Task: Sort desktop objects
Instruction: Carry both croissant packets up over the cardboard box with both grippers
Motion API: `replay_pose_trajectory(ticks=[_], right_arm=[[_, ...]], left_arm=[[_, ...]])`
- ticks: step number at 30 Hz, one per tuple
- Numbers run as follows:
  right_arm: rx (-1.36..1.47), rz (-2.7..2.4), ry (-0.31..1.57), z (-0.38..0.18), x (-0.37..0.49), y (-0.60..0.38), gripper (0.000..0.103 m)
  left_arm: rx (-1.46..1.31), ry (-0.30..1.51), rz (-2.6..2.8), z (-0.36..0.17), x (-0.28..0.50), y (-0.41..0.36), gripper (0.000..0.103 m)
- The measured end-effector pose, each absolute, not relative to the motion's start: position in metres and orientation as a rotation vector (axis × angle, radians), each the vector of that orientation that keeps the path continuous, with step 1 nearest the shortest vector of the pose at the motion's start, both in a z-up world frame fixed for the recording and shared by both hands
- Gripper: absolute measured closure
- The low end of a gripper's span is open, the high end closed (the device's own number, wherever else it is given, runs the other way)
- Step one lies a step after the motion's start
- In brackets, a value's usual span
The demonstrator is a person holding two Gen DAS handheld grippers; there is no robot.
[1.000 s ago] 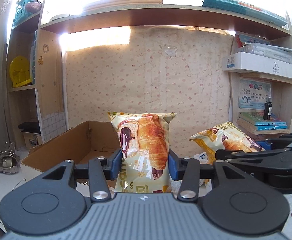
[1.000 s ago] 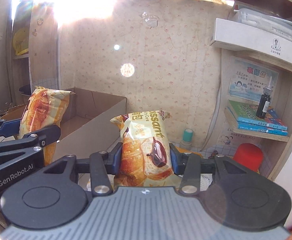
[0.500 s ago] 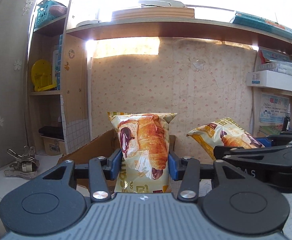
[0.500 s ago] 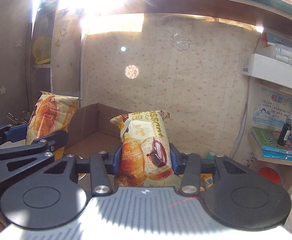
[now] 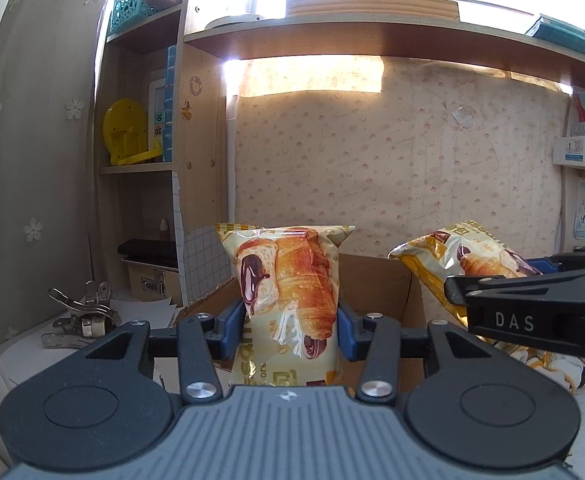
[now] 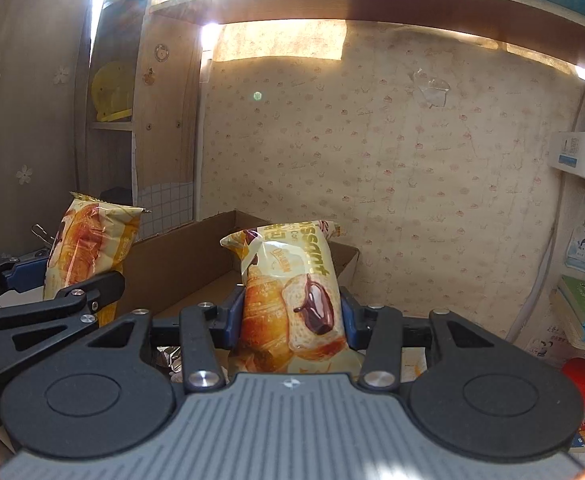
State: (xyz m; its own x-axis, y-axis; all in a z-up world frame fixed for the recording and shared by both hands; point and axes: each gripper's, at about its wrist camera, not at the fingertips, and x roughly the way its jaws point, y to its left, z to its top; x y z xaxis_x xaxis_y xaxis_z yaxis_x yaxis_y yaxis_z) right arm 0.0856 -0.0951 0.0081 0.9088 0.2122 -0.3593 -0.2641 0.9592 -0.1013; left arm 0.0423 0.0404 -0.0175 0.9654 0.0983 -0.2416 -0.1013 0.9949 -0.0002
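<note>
- Croissant packets, one per gripper: left gripper fingers clamp one packet upright; right gripper fingers clamp the other; both above the cardboard box.
- Risk: slick, air-filled film could slide from the pads; the grippers, close together, could collide.
- Legible: "issant" on the right packet; "DAS" on the right gripper's finger.

The cardboard box floor is hidden behind the croissant packet, whose bottom is hidden too.

The left claw clamps an upright croissant packet; beyond it sits an open cardboard box; right, the other claw grips a second packet.
</note>
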Motion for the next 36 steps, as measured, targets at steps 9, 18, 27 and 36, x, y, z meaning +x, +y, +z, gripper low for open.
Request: replay_pose_trajectory(ticks=[9, 18, 27, 36], right_arm=[[-0.167, 0.26, 0.377, 0.003, 0.11, -0.079, 0.057], [-0.176, 0.271, 0.409, -0.006, 0.132, -0.071, 0.057], [-0.172, 0.266, 0.434, -0.013, 0.145, -0.07, 0.057], [-0.168, 0.274, 0.445, -0.014, 0.156, -0.065, 0.057]], left_arm=[[-0.016, 0.264, 0.118, -0.022, 0.058, 0.053, 0.054], [-0.018, 0.291, 0.122, -0.029, 0.072, 0.061, 0.054], [-0.012, 0.284, 0.112, -0.025, 0.079, 0.059, 0.054], [0.002, 0.29, 0.112, -0.023, 0.093, 0.058, 0.054]])
